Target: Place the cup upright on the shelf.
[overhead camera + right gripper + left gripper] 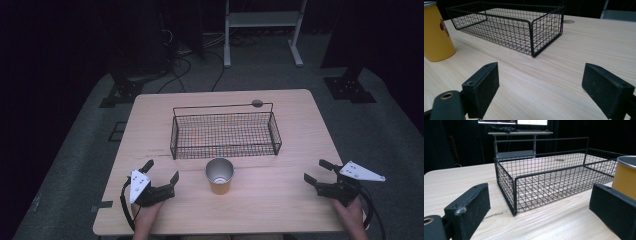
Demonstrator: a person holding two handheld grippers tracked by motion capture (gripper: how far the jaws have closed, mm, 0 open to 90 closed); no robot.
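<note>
At the near left edge of the pale wooden table [295,145], the left gripper [161,172] rests with jaws spread, nothing between them. Bare wood separates it from the upright yellow metal cup [219,176], which stands near the front edge. Just behind, the black wire-mesh basket [225,134] sits empty. Far right, the right gripper [319,171] gapes wide.

Pale wood-grain table [280,200]. Black wire-mesh basket [225,135] in a fine square grid. Yellow-orange cup [219,176] with silvery metal rim and inside, a brown mark on its side. Black left gripper [161,171] and right gripper [316,171], each with a pale grey plate. Grey floor [380,135].
</note>
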